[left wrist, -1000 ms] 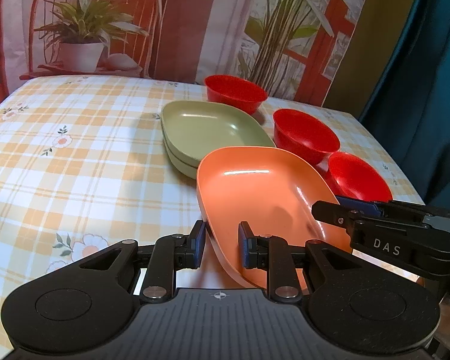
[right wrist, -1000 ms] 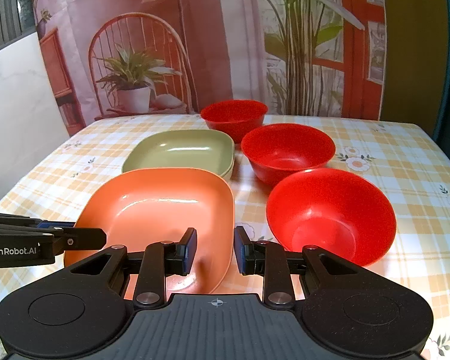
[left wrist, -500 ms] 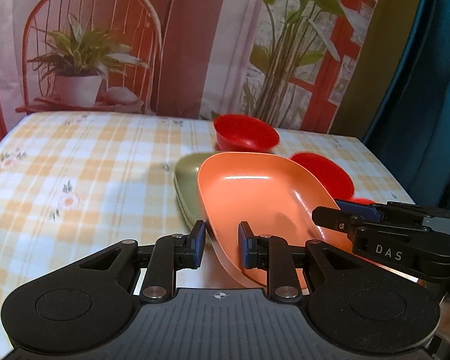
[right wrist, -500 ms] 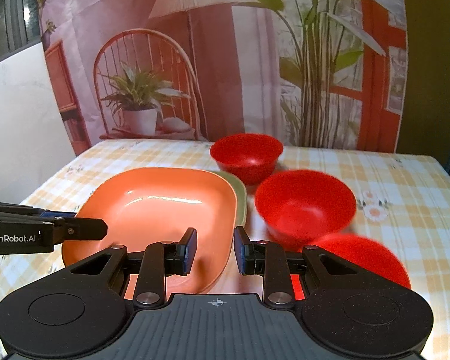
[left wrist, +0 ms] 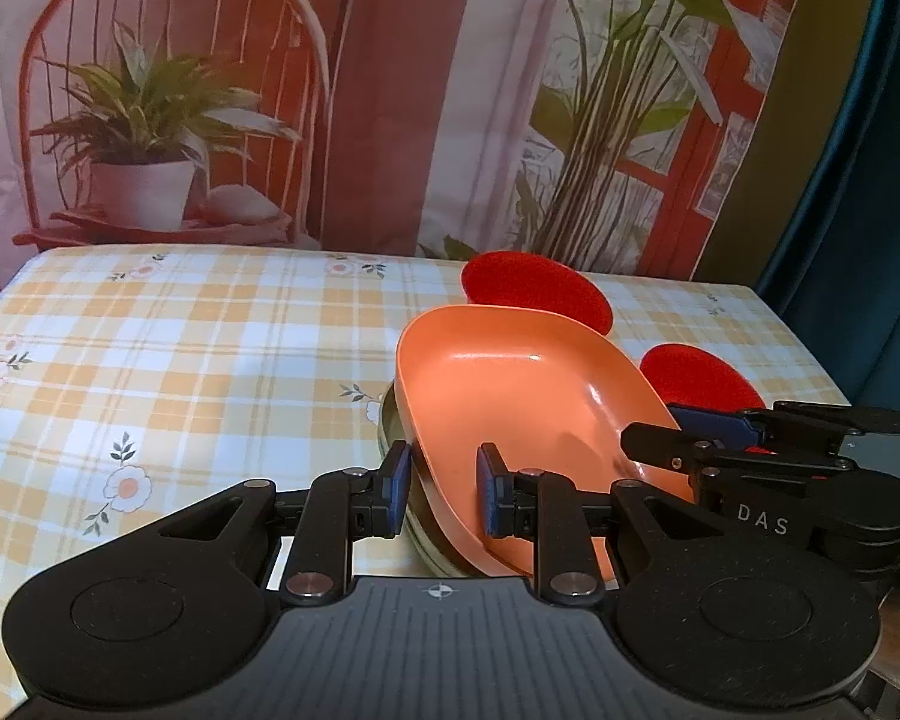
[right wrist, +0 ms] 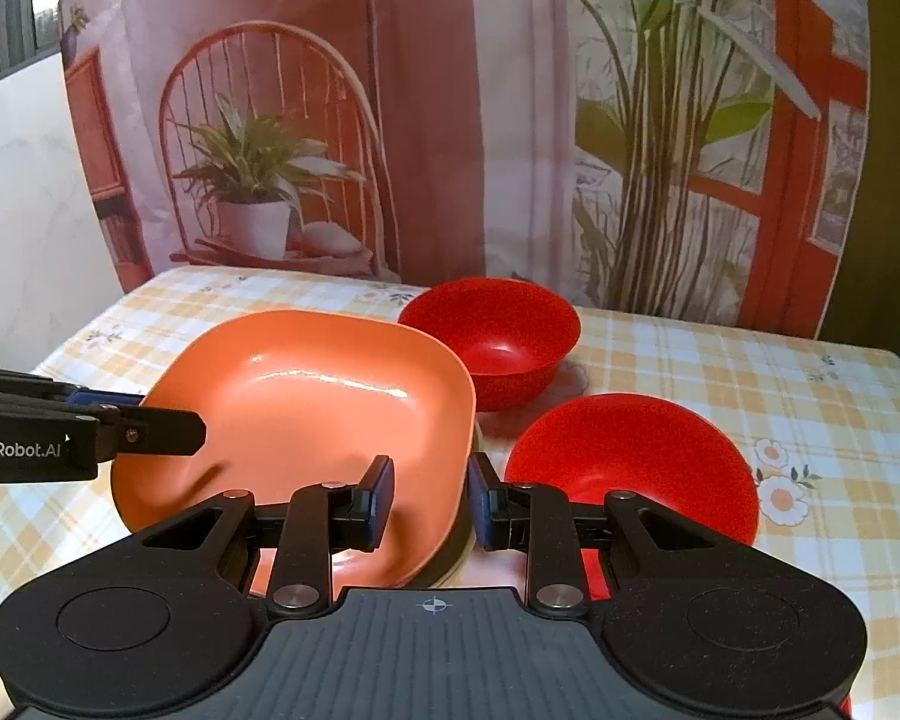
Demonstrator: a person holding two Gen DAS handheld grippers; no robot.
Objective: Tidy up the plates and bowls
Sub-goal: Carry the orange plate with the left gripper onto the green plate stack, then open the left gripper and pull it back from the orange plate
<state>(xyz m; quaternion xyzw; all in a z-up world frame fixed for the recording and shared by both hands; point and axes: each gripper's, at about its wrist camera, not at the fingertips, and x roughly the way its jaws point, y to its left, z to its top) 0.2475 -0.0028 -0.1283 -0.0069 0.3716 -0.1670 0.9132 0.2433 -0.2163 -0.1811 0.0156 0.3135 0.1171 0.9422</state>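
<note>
An orange plate is held by both grippers, tilted, over the green plates, whose rim shows just beneath it. My left gripper is shut on the plate's left rim. My right gripper is shut on its right rim; the plate also shows in the right wrist view. Two red bowls stand to the right: a far one and a nearer one. The green plates are almost wholly hidden under the orange plate.
The table has a yellow checked cloth with flower prints. A printed backdrop hangs behind the far edge. A dark teal curtain is at the right. A white wall is at the left.
Both grippers have carried the orange plate forward and up from the near table, over the green plates. The green plates have gone from open view to nearly covered. The nearest red bowl has left view.
</note>
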